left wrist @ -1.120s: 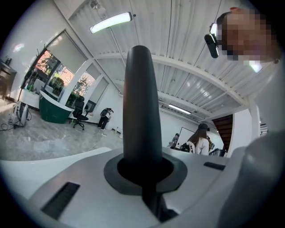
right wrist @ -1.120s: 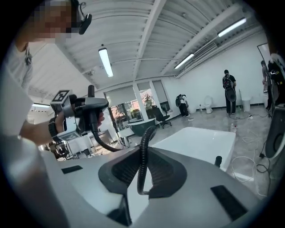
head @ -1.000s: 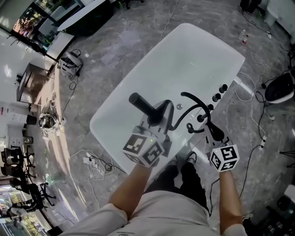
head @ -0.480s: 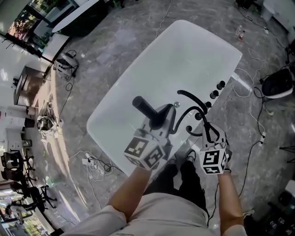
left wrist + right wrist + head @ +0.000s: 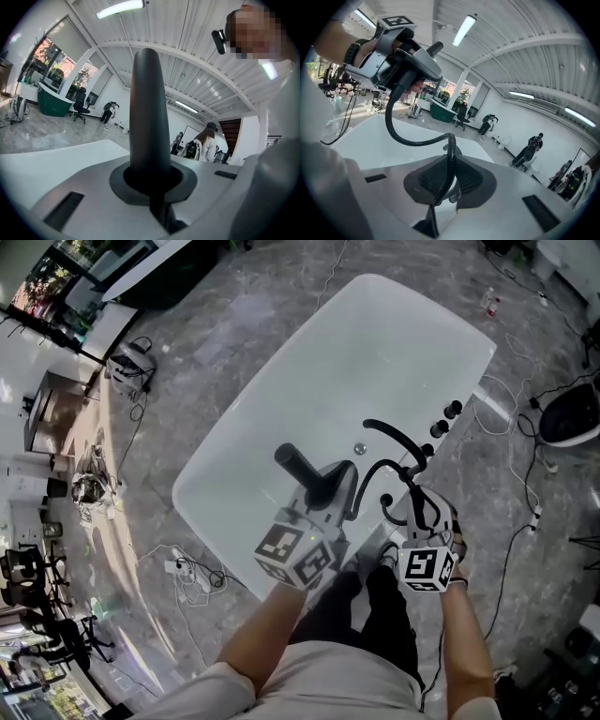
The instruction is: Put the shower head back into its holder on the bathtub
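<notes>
a grey marbled stone floor [image 5: 234,324] with loose cables surrounds one white bathtub [image 5: 281,418]. the bathtub is glossy and smooth, a long rounded oblong lying diagonally from near left to far right. one small round metal drain [image 5: 360,448] sits in its basin.

over the near end of the bathtub, the left tongs [image 5: 323,486] are closed tight on the one shower head [image 5: 300,468]. it is a matte black, smooth, rod-shaped piece with a rounded tip. in the head view its long axis runs up and to the left from the tongs, with the tip out over the basin. in the left gripper view the shower head [image 5: 149,117] stands straight out along the tongs [image 5: 152,187], narrowing slightly toward the tip, its base seated in the dark pads.

one black ribbed hose [image 5: 370,470] leaves the base of the shower head, arches up and bends right. beside it, one slim black spout [image 5: 389,432] curves over the basin.

the right tongs [image 5: 422,512] hold this hose. in the right gripper view the tongs [image 5: 443,187] stand narrow, and the corrugated hose [image 5: 412,140] is pinched between their dark grooved pads. from there it loops up to the left tongs in the upper left of that view.

each gripper carries one cube with black-and-white square markers, two in all: the left cube [image 5: 295,549] and the right cube [image 5: 427,568].

farther right, two round black knobs [image 5: 445,419] show clearly on the bathtub's rim.
</notes>
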`<state>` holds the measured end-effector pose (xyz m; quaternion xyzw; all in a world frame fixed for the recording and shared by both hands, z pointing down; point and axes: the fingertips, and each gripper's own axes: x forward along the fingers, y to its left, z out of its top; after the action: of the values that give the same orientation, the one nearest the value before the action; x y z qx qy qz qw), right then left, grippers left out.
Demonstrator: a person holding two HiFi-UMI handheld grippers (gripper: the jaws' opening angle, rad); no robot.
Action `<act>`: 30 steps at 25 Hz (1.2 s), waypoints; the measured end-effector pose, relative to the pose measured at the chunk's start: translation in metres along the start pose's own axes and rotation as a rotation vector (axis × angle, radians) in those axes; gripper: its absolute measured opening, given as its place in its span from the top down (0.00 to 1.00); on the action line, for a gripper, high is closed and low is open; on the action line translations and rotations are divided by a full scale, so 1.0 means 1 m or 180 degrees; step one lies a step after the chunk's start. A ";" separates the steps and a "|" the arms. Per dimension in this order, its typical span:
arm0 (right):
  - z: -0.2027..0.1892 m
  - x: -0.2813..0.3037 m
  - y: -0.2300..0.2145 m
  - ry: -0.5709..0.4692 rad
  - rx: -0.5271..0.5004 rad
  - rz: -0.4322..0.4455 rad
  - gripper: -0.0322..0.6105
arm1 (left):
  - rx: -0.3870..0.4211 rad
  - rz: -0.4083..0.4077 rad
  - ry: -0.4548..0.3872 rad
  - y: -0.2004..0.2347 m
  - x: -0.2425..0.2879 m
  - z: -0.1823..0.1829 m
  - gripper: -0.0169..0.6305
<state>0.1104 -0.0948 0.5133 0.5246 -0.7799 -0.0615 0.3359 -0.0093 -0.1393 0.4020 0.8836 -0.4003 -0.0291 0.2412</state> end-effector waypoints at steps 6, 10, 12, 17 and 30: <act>-0.009 0.015 -0.034 -0.0453 0.1363 0.0012 0.86 | 0.0018 0.0004 -0.0147 -0.007 0.005 0.016 0.95; -0.006 0.024 -0.051 -0.0671 0.2075 0.0306 0.86 | 0.0094 0.0247 -0.0364 -0.007 0.005 0.042 0.95; -0.008 0.027 -0.054 -0.0655 0.2105 0.0439 0.86 | 0.0155 0.0353 -0.0481 -0.011 0.004 0.061 0.95; -0.033 0.029 -0.041 -0.0350 0.1779 0.0730 0.86 | 0.0311 0.0445 -0.0731 -0.036 0.004 0.104 0.95; 0.031 0.053 -0.062 -0.0733 0.1468 0.0591 0.86 | 0.0299 -0.0163 -0.1012 -0.123 -0.005 0.173 0.95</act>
<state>0.1287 -0.1756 0.4864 0.5031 -0.8511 0.0894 0.1209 0.0309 -0.1359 0.1937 0.8881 -0.4117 -0.1559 0.1324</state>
